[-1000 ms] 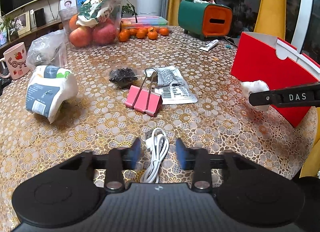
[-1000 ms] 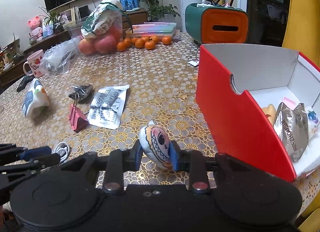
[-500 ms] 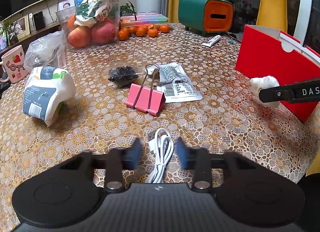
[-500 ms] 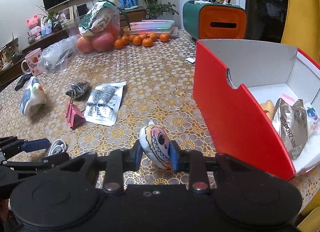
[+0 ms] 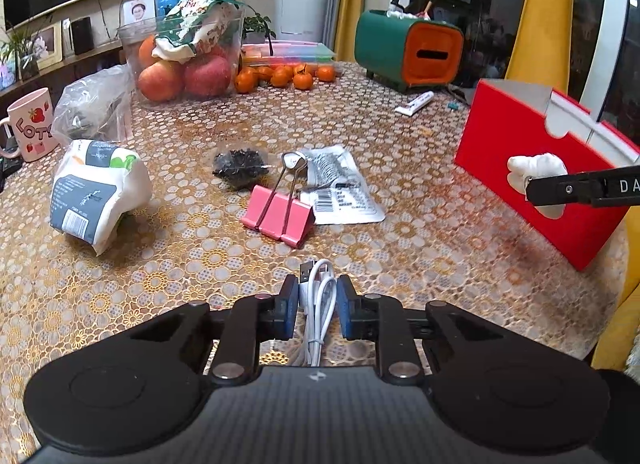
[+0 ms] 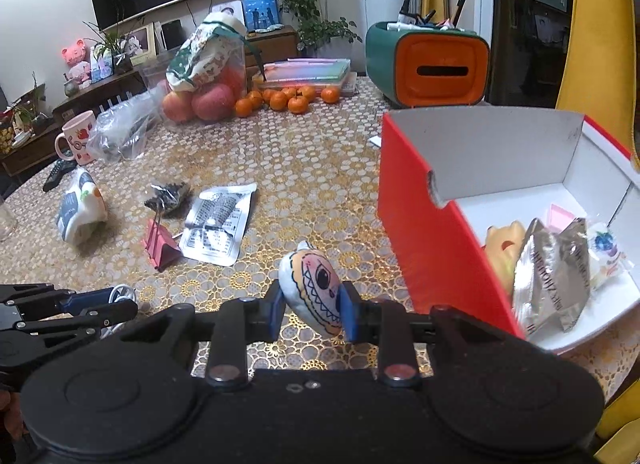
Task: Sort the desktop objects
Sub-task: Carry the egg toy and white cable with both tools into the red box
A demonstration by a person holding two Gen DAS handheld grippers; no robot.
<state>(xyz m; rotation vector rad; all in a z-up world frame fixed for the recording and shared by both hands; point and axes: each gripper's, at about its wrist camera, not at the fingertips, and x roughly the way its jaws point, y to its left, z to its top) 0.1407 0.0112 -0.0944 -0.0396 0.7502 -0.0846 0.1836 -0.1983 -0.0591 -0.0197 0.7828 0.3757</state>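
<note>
The left gripper (image 5: 318, 304) has its blue pads drawn in against a coiled white USB cable (image 5: 319, 296), which sits between them, its plug end sticking out forward over the desk (image 5: 420, 256), a surface covered in a gold floral lace cloth. The jaws are nearly as close as they go and press on the coil from both sides.

The right gripper (image 6: 312, 310) is clamped on a small white plush toy with a toothy cartoon face (image 6: 312, 288), held above the cloth just left of the open red cardboard box with white inside (image 6: 424, 248). In the left wrist view the same toy shows as a white lump in front of the box's red wall. The box holds a silver foil pouch (image 6: 548, 272), a yellow soft figure (image 6: 502, 248) and a small clear wrapped packet (image 6: 606, 252).

Farther out on the desk lie a pink binder clip with wire handles (image 5: 280, 214), touching a flat silver printed sachet (image 5: 340, 188), a small clear bag of dark bits (image 5: 240, 162) just beyond the clip, and a white and grey soft package (image 5: 96, 192) well to the left. At the far edge stand a clear tub of apples (image 5: 188, 60), a row of small oranges (image 5: 284, 76) and a green and orange organiser (image 5: 408, 50).
</note>
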